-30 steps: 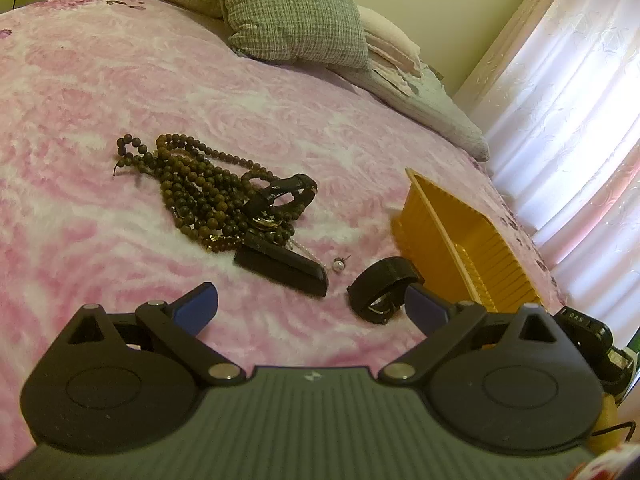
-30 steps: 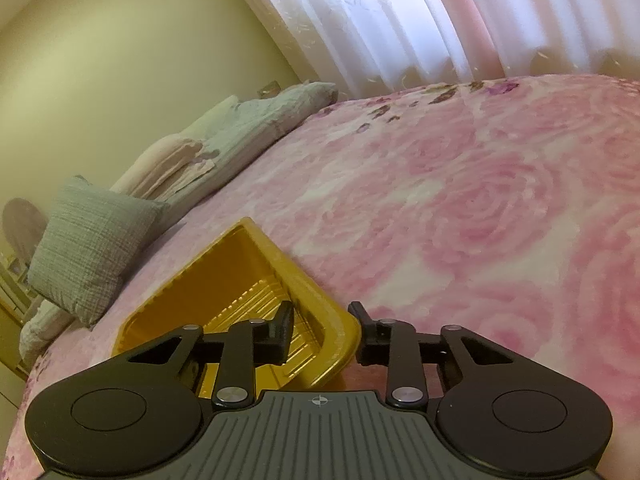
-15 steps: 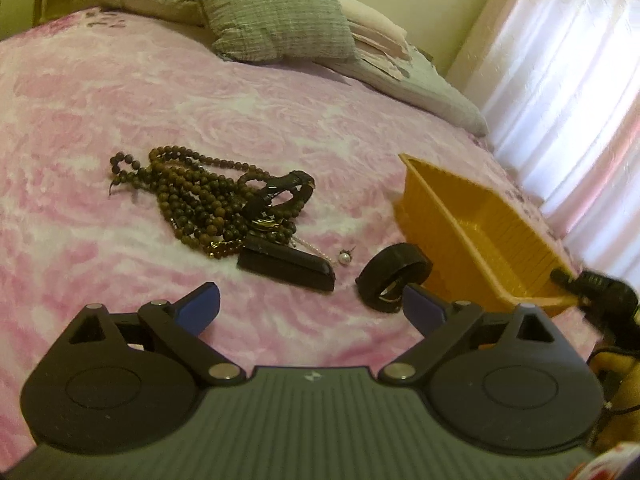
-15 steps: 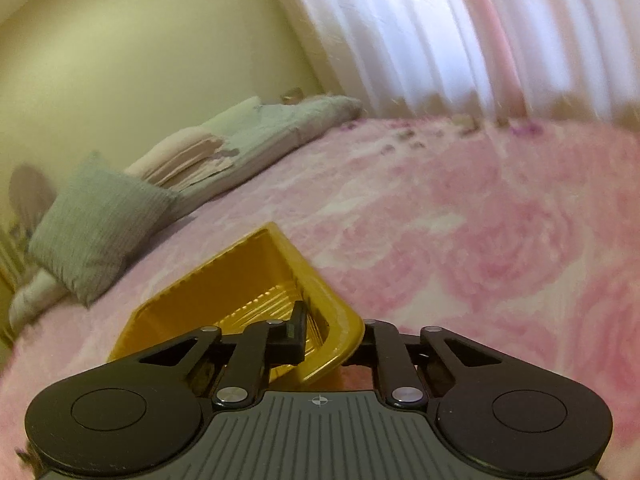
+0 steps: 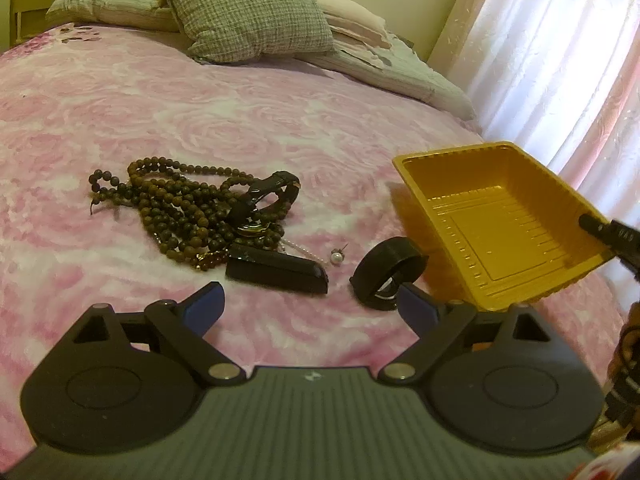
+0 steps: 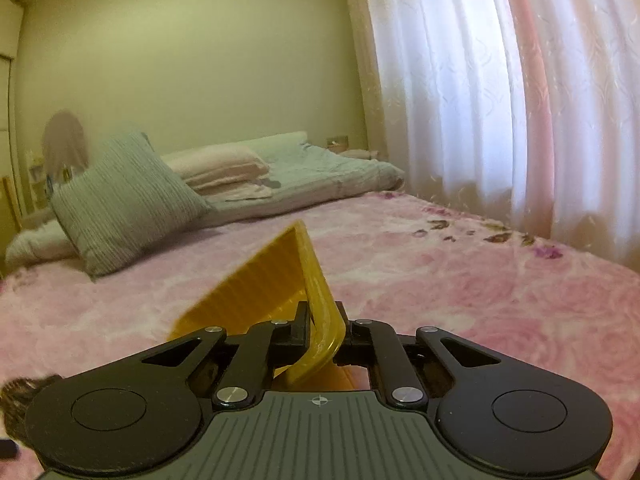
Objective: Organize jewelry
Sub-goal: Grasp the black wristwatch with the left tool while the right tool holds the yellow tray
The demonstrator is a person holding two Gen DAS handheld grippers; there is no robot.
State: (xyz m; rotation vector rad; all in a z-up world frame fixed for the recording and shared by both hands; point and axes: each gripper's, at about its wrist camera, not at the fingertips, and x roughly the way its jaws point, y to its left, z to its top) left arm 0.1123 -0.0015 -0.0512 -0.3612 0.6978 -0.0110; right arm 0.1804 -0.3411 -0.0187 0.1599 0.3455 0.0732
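Observation:
A tangle of brown bead necklaces [image 5: 180, 208] lies on the pink bedspread [image 5: 160, 100], with a black strap [image 5: 272, 192] on top of it. In front of the beads are a black bar-shaped piece [image 5: 276, 270], a small pearl earring [image 5: 337, 257] and a black ring-shaped band [image 5: 388, 272]. My left gripper [image 5: 310, 304] hovers just short of them, its jaws closing with nothing between them. My right gripper [image 6: 326, 328] is shut on the rim of the empty yellow tray [image 6: 256, 292]. The tray [image 5: 500, 240] hangs tilted above the bed, right of the band.
A grey checked pillow [image 5: 244, 8] and folded bedding [image 5: 380, 68] lie at the head of the bed. White and pink curtains [image 5: 560, 60] hang along the right side. Bare bedspread stretches to the left of the beads.
My right gripper shut on the tray's rim and lifted it off the bed, tipping its inside toward the left wrist view. The jewelry has not moved.

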